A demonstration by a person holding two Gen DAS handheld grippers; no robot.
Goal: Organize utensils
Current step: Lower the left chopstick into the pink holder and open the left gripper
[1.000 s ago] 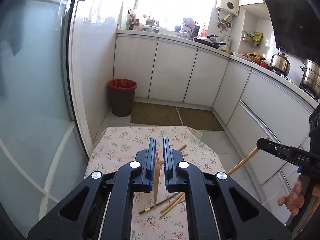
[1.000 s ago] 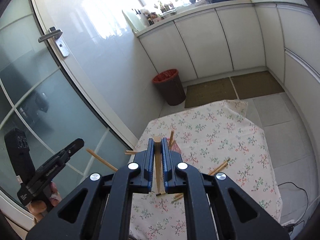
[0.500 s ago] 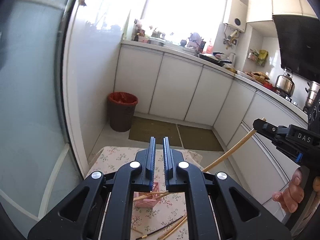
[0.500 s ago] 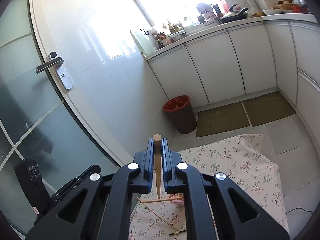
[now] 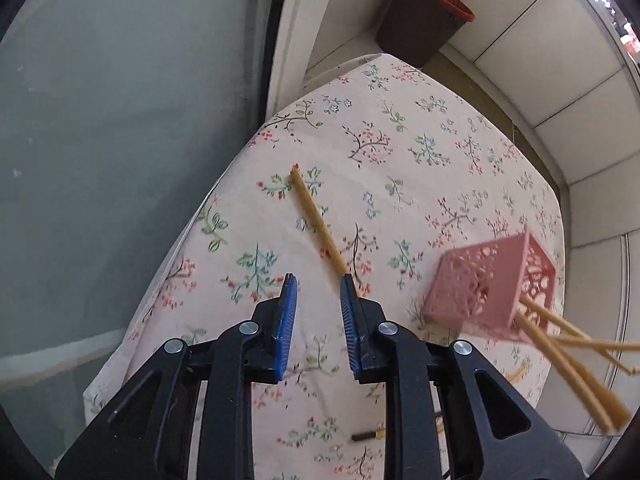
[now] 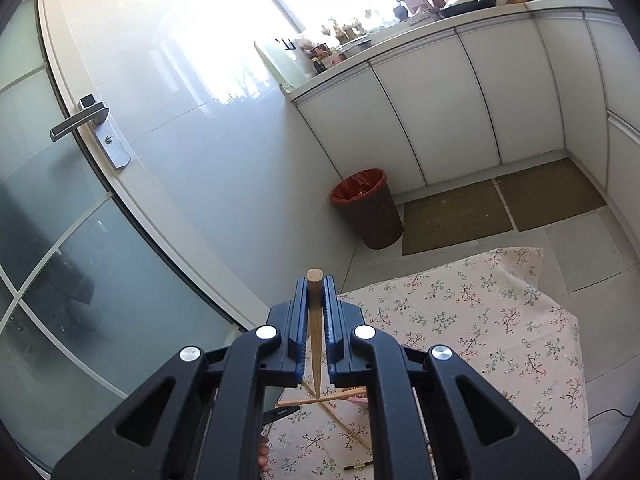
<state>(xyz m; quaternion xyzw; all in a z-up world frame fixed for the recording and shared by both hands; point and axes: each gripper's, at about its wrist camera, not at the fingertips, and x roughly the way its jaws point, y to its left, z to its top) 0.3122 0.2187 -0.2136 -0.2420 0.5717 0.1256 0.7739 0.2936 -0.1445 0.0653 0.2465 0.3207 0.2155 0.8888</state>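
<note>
L gripper (image 5: 316,280) pointing steeply down at floral tablecloth (image 5: 440,168), jaws have just been opening, now partly apart, nothing between the blue pads (image 5: 286,320). 1 chopstick (image 5: 318,222) lies flat on the cloth, near end just ahead of the right-hand jaw tip, not gripped. Pink lattice holder (image 5: 486,292) tilted at right w/ several chopsticks (image 5: 568,376) sticking out its mouth. Dark-tipped stick (image 5: 366,436) lower on cloth. R gripper (image 6: 316,284) clamped tight on 1 wooden chopstick (image 6: 315,320), blunt end past the tips, pointed end toward cam. Bin (image 6: 368,208) on floor beyond table.
</note>
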